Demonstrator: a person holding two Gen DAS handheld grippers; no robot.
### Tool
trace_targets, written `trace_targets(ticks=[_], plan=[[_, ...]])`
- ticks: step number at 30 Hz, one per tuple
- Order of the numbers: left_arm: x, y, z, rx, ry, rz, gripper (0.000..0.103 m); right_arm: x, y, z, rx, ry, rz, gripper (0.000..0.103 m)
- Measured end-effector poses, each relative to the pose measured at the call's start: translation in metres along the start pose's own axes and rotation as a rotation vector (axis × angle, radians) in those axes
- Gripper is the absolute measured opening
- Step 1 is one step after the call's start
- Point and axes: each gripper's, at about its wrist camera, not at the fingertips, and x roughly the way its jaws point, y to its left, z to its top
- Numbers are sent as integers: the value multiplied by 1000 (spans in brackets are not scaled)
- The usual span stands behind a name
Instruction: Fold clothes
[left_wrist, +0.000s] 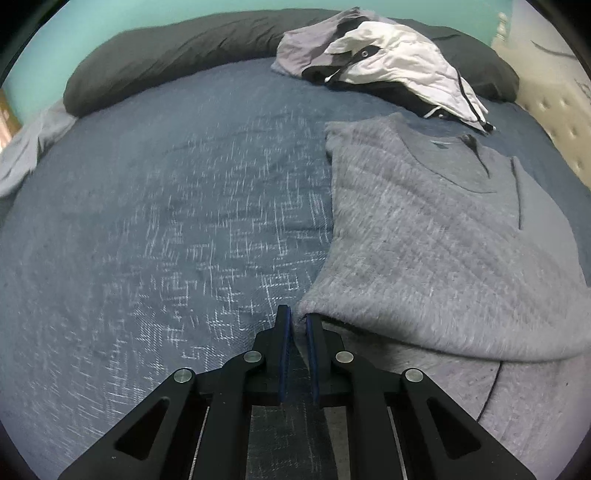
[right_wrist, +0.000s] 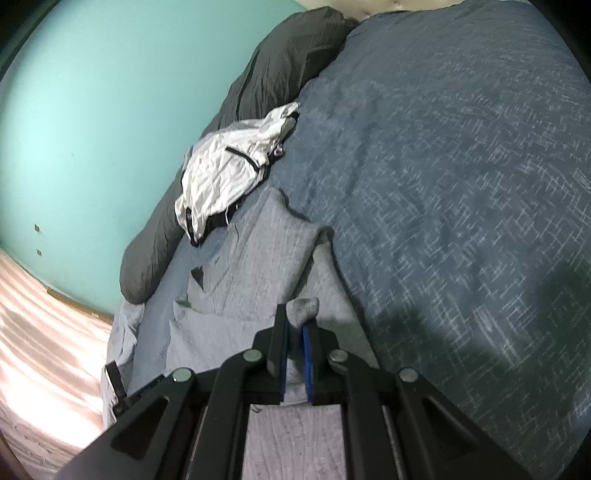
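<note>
Left wrist view: the left tool (left_wrist: 298, 325) pinches an edge of the soft, limp grey knitted sweater (left_wrist: 443, 229) lying on the blue bed cover (left_wrist: 166, 221).

Right wrist view: the right tool (right_wrist: 295, 325) clamps another bunched edge; light cloth, best held at corners.

- the bedspread (left_wrist: 166, 221) is slate blue with white crosshatch flecks all over
- sweater (left_wrist: 443, 240) is a fuzzy heathered grey, dark trim at the neck
- jacket (left_wrist: 399, 62) is white with black edging
- long pillow (left_wrist: 166, 59) is charcoal
- wall (right_wrist: 92, 129) is mint green
- hand-held gripper (left_wrist: 299, 325) is black, blue pads
</note>
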Motion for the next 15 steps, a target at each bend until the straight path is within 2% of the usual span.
trace_targets(ticks=[8, 12, 15], plan=[[-17, 14, -7, -76, 35, -70, 12, -13, 31, -9, -90, 6, -19, 6], [-39, 35, -19, -138, 20, -87, 12, -17, 48, -16, -125, 17, -31, 6], [-57, 48, -32, -149, 9, -99, 12, -25, 55, -23, -132, 29, -68, 6]])
